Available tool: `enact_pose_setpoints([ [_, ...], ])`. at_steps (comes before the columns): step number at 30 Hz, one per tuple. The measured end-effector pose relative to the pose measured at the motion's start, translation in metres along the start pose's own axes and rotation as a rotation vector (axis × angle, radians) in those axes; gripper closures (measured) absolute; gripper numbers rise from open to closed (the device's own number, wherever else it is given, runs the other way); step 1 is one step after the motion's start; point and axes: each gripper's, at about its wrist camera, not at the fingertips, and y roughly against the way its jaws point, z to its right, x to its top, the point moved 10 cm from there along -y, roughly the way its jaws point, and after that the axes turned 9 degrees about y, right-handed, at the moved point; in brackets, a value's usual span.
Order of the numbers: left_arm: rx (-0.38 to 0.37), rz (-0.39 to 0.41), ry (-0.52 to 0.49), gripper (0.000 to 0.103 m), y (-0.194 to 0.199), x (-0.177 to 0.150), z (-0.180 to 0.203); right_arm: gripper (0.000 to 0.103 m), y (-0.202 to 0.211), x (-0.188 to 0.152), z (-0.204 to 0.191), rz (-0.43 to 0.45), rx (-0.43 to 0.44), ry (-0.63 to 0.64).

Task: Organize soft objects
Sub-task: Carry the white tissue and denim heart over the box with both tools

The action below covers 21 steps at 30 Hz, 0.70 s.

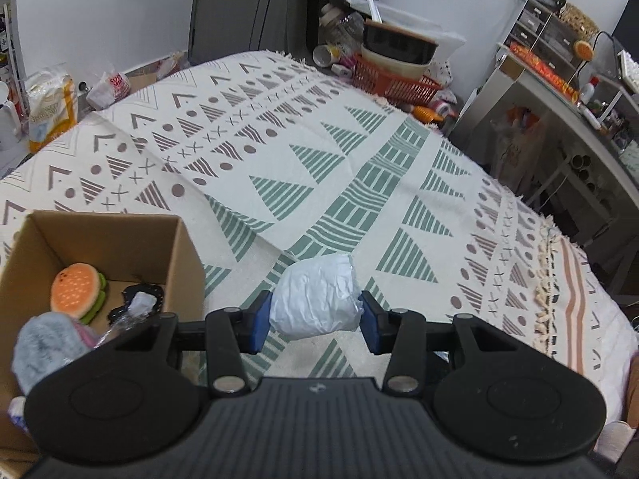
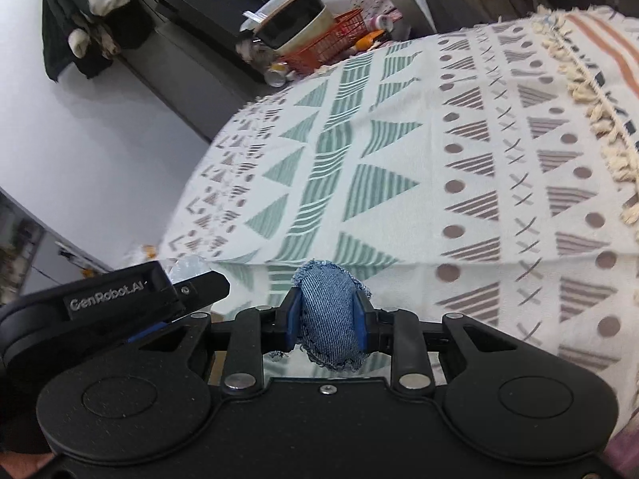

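Jaws w/ wad [image 1: 317, 297], denim [image 2: 333, 319] between.

The cloth [image 1: 359, 167] is cream with green and brown triangles. The bundle [image 1: 317, 297] is white, the denim pouch [image 2: 331, 319] blue.

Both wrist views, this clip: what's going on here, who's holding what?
A person is sorting soft things into a cardboard box on a patterned cloth. The left gripper is shut on a crumpled white bundle, just right of the box. The right gripper is shut on a denim pouch above the cloth. The box already holds a plush burger, a grey fuzzy item and a dark item.
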Motion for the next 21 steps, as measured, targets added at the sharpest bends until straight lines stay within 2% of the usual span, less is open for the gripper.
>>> enact_pose_setpoints([
  [12, 0.001, 0.044, 0.030, 0.058, 0.060, 0.001, -0.030, 0.076, 0.030, 0.005, -0.021, 0.056, 0.063, 0.016],
  [21, 0.020, 0.090, 0.057, 0.058, 0.096, 0.013, -0.062, 0.076, 0.042, 0.005, -0.055, 0.101, 0.126, 0.064],
])
